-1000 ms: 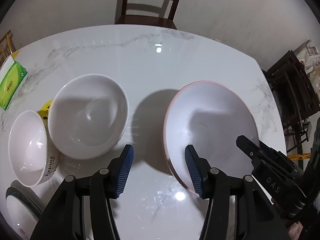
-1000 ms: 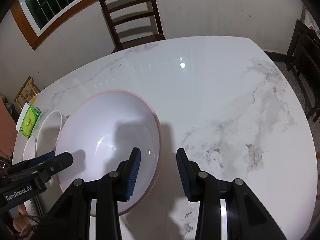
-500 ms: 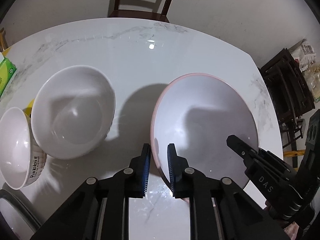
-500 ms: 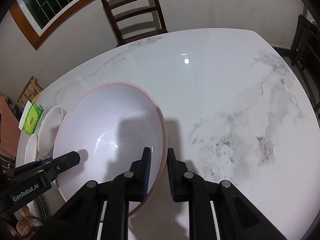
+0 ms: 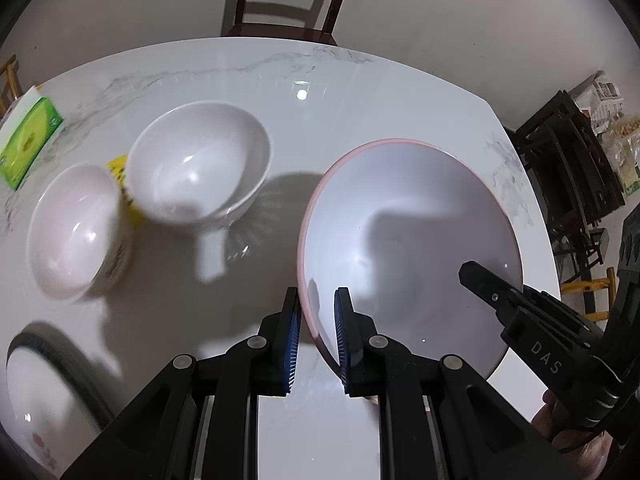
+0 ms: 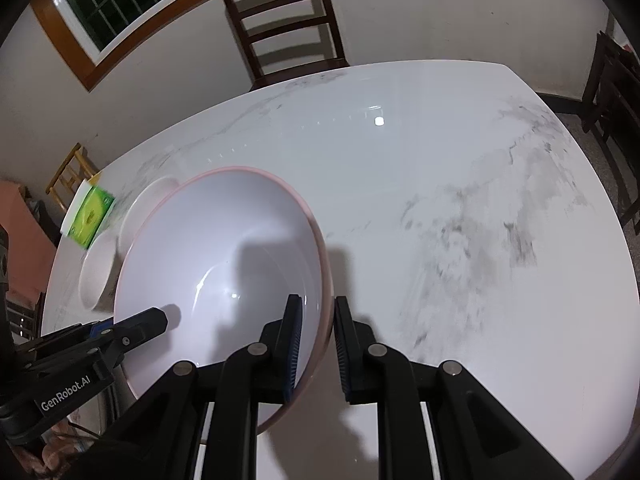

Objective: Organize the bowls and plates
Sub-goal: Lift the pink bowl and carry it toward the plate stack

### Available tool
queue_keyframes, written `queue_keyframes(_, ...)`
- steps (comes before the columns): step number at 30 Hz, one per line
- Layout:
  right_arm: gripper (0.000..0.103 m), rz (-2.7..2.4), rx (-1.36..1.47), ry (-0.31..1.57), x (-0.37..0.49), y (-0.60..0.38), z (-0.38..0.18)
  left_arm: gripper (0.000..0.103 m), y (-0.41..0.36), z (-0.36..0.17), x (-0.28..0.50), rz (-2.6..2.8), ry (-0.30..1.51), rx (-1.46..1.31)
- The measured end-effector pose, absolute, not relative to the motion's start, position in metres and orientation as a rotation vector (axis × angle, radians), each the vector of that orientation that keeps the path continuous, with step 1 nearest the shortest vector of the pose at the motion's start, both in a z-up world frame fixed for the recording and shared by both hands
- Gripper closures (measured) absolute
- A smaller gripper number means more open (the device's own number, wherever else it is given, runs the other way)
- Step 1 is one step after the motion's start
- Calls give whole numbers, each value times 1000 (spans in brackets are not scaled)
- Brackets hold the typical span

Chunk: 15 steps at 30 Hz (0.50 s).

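Observation:
A large pink-rimmed bowl is held between both grippers above the white marble table. My left gripper is shut on its near left rim. My right gripper is shut on its near right rim; the bowl also shows in the right wrist view. A white bowl and a smaller white bowl with printed lettering stand to the left. A dark-rimmed plate lies at the near left edge.
A green tissue pack lies at the table's far left. A wooden chair stands behind the table. Dark chairs stand beyond the right edge. The right half of the table is bare marble.
Both grippers closed from open onto the rim of the pink-rimmed bowl. The bowl has risen and tilted a little, and both views have lifted.

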State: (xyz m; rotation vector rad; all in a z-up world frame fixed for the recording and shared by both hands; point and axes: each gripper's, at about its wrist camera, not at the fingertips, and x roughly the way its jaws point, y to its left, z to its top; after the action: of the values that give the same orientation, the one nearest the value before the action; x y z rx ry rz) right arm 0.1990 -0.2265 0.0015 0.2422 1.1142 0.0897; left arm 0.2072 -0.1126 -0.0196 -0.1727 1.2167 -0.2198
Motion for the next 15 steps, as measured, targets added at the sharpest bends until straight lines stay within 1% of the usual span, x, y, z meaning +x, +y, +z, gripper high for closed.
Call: queue_keyframes(15, 86, 167, 221, 1146, 122, -167, 12, 89, -55, -7, 125, -178, 1217, -198)
